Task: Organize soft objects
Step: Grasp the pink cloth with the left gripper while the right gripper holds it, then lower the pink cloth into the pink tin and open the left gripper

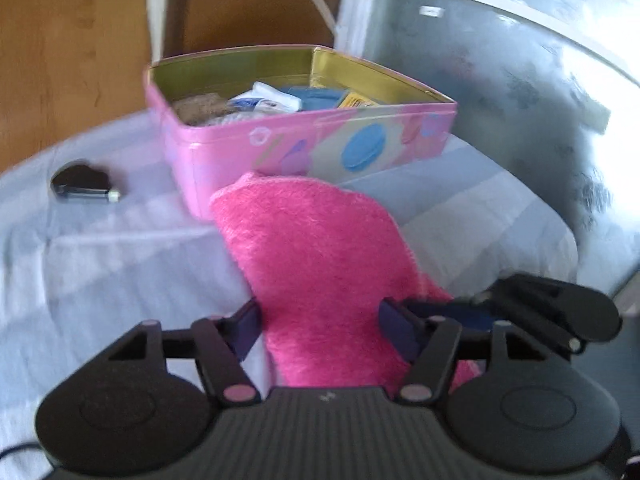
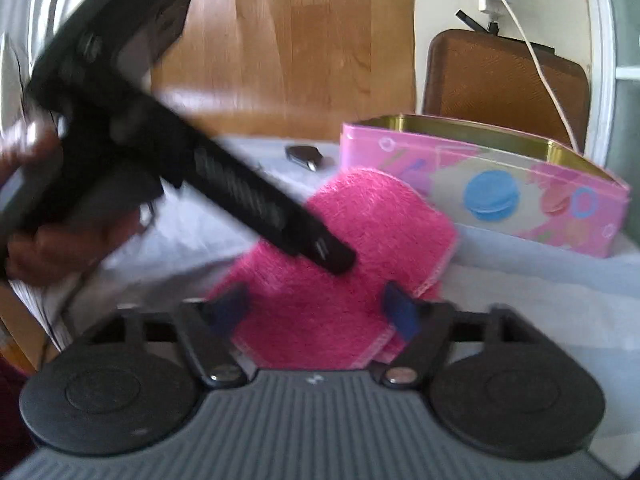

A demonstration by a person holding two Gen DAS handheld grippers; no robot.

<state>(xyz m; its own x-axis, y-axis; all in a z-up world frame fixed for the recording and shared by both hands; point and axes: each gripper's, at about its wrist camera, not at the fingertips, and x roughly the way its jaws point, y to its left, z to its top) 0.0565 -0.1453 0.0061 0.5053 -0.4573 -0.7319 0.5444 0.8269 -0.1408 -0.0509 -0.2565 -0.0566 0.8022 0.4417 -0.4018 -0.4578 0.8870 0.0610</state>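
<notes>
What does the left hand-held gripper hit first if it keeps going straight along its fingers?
The pink fluffy cloth already lies between the pads of the left hand-held gripper. Past the cloth's far edge, the next thing in line is probably the side wall of the pink tin, though blur makes depth uncertain.

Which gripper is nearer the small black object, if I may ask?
Left. The black object lies left of the left gripper; the right gripper sits farther right, past the pink cloth.
</notes>
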